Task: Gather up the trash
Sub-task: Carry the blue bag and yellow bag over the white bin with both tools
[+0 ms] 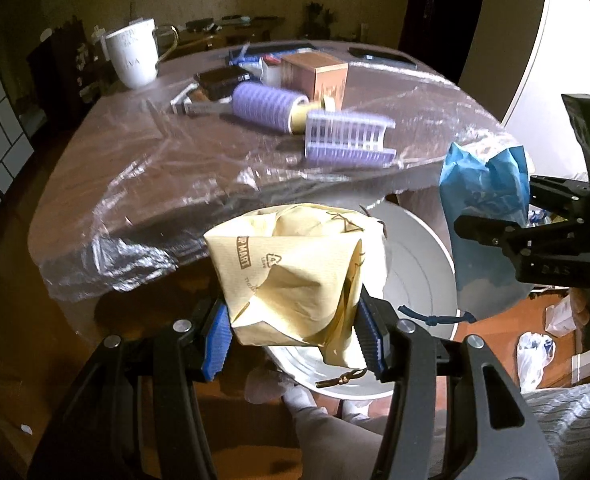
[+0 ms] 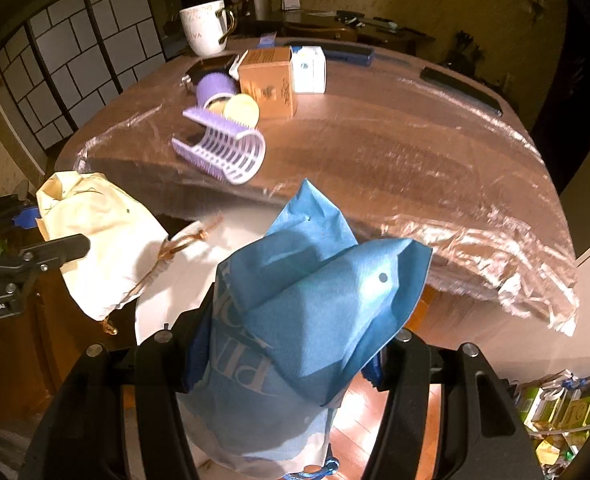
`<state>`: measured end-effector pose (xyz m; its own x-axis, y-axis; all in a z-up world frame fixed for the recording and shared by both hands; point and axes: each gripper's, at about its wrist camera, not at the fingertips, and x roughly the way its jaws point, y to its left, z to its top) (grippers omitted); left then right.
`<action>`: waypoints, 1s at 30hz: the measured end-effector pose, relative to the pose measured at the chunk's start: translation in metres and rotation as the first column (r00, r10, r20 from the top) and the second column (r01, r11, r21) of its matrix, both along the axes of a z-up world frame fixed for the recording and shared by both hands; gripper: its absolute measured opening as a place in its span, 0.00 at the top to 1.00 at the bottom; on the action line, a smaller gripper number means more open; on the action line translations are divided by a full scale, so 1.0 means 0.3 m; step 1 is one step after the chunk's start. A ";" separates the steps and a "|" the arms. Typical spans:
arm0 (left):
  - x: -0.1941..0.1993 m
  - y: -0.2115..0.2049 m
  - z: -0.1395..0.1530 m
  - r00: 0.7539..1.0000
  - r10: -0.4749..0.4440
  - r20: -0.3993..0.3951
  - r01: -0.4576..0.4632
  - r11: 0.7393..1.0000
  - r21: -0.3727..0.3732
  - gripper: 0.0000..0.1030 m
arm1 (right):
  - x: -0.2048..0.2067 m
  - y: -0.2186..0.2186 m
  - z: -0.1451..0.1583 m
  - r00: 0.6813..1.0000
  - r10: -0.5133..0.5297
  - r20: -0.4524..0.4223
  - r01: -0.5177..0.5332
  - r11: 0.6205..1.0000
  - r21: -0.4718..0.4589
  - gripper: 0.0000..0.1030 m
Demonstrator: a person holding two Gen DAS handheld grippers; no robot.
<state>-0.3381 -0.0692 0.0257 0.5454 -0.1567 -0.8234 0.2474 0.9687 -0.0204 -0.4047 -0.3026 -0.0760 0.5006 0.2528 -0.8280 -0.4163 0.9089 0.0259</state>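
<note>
On tan bag (image 1: 291,276): "MART", recycling triangle.

1. Your blue bag (image 2: 295,320) hides the right gripper's pads.
2. The white bin (image 1: 423,264) sits mostly behind your tan paper bag (image 1: 291,276).
3. Mug (image 1: 133,54) lettering — too blurred to read.

The left tool (image 1: 295,332) points down, its blue pads (image 1: 217,346) squeezed tight on something; the right tool (image 2: 287,356) points down too, also squeezed tight on something.
</note>
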 end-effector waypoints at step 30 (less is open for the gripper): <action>0.077 -0.015 -0.237 0.990 0.000 -0.141 0.008 0.998 0.059 0.48 | 0.052 0.021 -0.300 0.990 -0.039 -0.136 0.032 0.998 -0.051 0.44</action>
